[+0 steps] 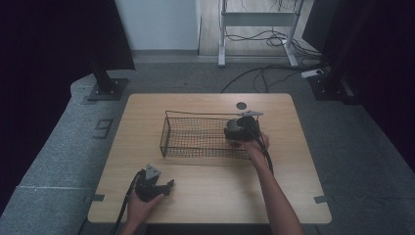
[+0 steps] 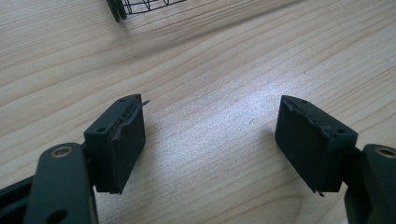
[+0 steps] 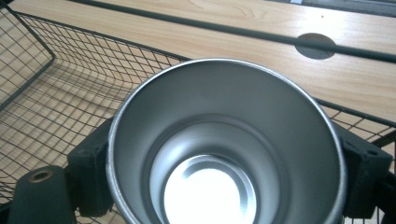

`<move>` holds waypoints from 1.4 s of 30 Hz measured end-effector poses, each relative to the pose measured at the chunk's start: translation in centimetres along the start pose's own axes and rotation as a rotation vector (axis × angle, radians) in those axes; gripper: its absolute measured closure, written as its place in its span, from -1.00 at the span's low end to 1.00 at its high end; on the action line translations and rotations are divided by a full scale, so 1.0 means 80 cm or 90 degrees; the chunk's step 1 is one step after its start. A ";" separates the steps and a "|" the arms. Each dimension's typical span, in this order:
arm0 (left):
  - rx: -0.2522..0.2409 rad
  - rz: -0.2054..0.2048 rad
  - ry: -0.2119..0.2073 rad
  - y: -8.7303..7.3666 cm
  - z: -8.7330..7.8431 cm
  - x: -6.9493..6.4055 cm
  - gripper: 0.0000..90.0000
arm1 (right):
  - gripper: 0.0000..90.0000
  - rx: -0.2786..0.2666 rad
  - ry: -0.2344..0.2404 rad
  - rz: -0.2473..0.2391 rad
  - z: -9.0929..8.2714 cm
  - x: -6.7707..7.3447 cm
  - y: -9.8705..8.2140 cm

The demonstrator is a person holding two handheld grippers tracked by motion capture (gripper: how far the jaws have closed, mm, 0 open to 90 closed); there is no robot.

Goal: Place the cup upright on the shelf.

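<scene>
Gripped between the right gripper [image 3: 224, 154] jaws: a shiny round steel cup [image 3: 224, 140], held over the black wire-mesh basket's [image 1: 195, 134] right end. Spread wide, empty, above the wooden table [image 2: 224, 70]: left gripper [image 2: 210, 135].

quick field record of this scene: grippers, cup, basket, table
left gripper: open, nothing between its jaws, low over the table's near left
right gripper: shut on metal cup, at the basket's right end
metal cup: steel, nothing inside, mouth toward the camera
wire basket: black mesh, mid-table
table: light wood
</scene>
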State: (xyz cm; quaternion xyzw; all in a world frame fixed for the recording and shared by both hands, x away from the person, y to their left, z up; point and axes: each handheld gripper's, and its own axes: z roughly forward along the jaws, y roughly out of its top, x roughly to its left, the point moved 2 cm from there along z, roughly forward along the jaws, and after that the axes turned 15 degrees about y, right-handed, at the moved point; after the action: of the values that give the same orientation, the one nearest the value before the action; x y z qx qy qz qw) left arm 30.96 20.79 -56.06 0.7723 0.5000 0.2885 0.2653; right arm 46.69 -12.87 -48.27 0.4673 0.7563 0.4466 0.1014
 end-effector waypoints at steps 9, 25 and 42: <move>0.000 0.000 0.000 0.000 0.000 0.000 -0.46 | -0.70 0.017 -0.010 0.007 0.006 -0.006 -0.009; 0.001 0.000 -0.001 0.000 0.000 0.000 -0.46 | -0.70 0.067 -0.023 0.003 0.022 -0.006 -0.016; 0.000 0.000 -0.001 0.000 0.000 0.000 -0.47 | -0.71 0.098 -0.023 0.001 0.024 -0.008 -0.018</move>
State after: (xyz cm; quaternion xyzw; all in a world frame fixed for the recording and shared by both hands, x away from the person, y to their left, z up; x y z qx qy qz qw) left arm 30.97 20.79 -56.06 0.7725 0.4998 0.2880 0.2655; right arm 47.25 -12.53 -50.70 0.4821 0.7860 0.3790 0.0782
